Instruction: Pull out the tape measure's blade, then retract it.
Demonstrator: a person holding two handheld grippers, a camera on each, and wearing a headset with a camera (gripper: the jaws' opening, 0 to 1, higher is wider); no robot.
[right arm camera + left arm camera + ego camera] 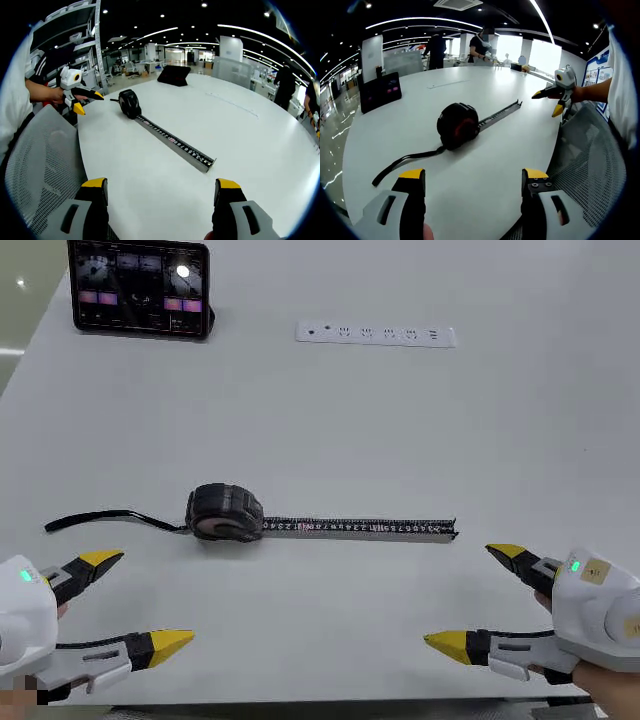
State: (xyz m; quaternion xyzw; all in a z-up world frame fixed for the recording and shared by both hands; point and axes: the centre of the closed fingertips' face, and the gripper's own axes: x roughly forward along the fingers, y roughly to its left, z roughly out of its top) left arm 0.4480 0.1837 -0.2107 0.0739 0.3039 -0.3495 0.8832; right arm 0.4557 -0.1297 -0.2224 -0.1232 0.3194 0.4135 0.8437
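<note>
A black tape measure [224, 513] [458, 125] [129, 103] lies on the white table [330, 410], its wrist strap [100, 519] trailing left. Its blade [358, 529] [497, 114] [175, 143] is drawn out to the right and rests flat, ending in a hook [453, 531] [210, 162]. My left gripper [127, 602] [474, 176] stands open near the table's front edge, left of the case and touching nothing. My right gripper [472, 597] [161, 186] stands open at the front right, just short of the blade's end, with nothing between its yellow-tipped fingers.
A black tablet [140, 287] [380, 90] [174, 75] stands at the back left. A white power strip [375, 334] lies at the back centre. A grey mesh chair back [595, 150] [40, 160] sits off the table's front edge. People stand far behind.
</note>
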